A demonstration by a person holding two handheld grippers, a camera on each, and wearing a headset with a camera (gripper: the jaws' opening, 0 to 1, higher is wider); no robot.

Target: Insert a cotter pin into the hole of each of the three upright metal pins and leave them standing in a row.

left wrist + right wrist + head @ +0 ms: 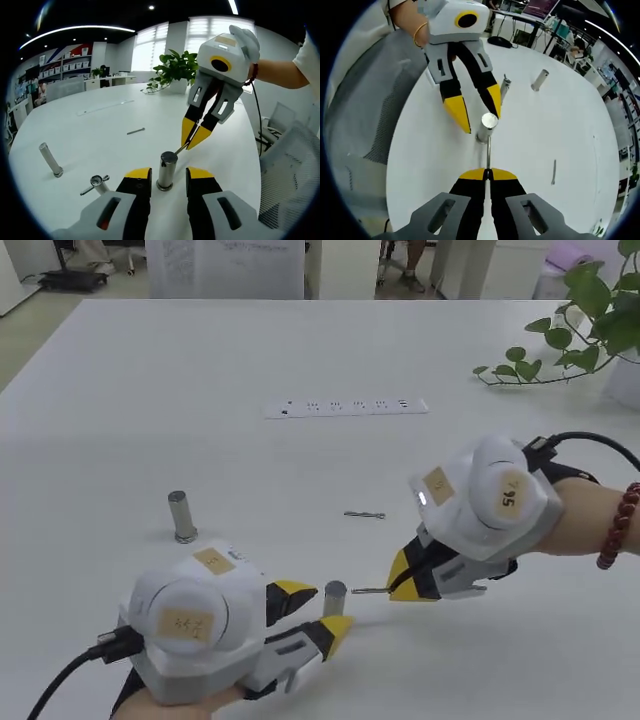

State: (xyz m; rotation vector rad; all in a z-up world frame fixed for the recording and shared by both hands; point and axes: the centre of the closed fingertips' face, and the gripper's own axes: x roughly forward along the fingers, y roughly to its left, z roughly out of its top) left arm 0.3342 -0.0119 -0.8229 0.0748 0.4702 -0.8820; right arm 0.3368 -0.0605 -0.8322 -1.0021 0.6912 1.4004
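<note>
An upright metal pin stands between the open jaws of my left gripper, with a gap on each side. My right gripper is shut on a cotter pin, held level, its tip at the side of that pin's top. In the left gripper view, a second metal pin carries a cotter pin through it. A third, bare metal pin stands to the left. A loose cotter pin lies on the white table.
A white power strip lies farther back at the middle of the table. A potted plant stands at the far right corner. Chairs and office furniture stand beyond the table's edges.
</note>
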